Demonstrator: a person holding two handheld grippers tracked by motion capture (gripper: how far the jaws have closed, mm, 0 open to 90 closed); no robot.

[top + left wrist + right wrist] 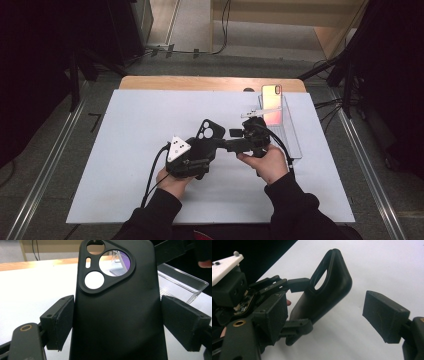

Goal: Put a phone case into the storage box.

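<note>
Left claw (204,142) grips the black phone case (115,315) by its edges; right claw (329,317) stands wide just beside it, seemingly not touching

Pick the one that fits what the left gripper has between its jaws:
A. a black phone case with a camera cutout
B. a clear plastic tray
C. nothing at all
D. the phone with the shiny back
A: in the left gripper view the black phone case sits between the left gripper pads, while the shiny phone stands apart in the clear stand.
</note>
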